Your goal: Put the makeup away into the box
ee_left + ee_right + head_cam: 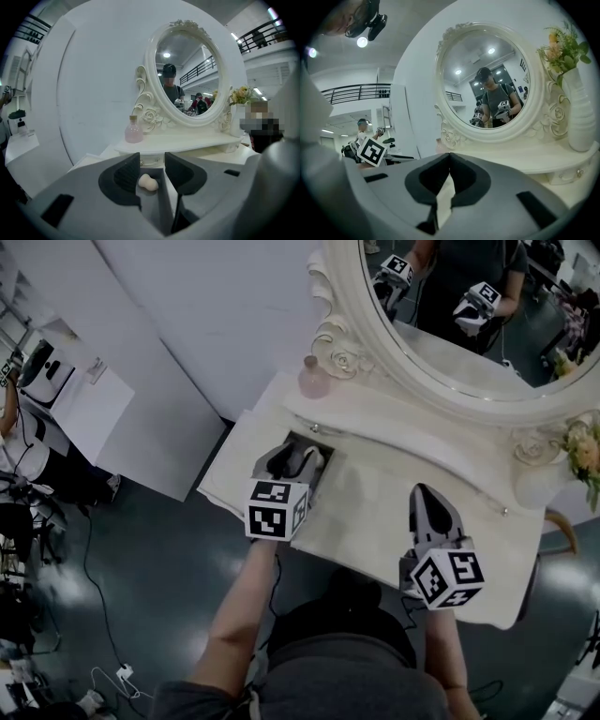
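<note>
Hovering left gripper (pixel 152 164): jaws apart, empty, above sponge (pixel 148 182) in box (pixel 161 197).
Right gripper (pixel 449 157): jaws together.
Risk: low sweep could clip box wall.

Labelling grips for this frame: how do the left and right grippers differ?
The left gripper has its jaws apart; the right gripper has them shut at the tips. The left gripper hangs over the open grey-lined drawer, where a beige egg-shaped makeup sponge lies untouched below its jaws. The right gripper, over the cream tabletop, holds nothing. Both are grey and face the white-framed oval mirror.
</note>
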A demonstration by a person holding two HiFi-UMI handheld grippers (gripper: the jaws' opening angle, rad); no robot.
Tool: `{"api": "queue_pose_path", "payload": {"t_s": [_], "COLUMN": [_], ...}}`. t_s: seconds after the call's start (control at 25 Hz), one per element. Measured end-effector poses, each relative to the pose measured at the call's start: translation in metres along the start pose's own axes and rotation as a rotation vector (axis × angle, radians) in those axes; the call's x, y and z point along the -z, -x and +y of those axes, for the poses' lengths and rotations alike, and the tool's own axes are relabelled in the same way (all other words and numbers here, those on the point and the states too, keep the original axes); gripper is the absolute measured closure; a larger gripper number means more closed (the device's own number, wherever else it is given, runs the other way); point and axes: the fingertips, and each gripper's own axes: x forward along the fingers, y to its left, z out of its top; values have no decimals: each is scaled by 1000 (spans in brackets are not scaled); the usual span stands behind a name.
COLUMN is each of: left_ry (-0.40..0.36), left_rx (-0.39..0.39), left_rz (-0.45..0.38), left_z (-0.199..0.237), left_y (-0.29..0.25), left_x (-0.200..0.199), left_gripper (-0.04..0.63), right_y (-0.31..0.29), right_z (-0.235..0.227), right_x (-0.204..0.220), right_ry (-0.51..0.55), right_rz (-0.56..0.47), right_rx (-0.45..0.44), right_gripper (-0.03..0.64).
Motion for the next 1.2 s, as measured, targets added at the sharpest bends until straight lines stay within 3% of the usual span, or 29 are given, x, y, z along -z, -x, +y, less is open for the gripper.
{"api": "queue_pose_path", "payload": {"t_s": [0.8, 1.2], "left_ry": [32, 72], "left_rx": [-80, -111], "left_rz": [-119, -150], "left_z": [-29, -34], "left_y": [53, 74], "left_x": [-6, 2], "left_gripper": [578, 589], "right_y": [13, 19], "right_z": [-9, -11], "right_x": [-10, -5], "right_ry": [25, 21], "right_rz": [1, 7], "right_rx": [-55, -78], "right_gripper": [612, 612]}}
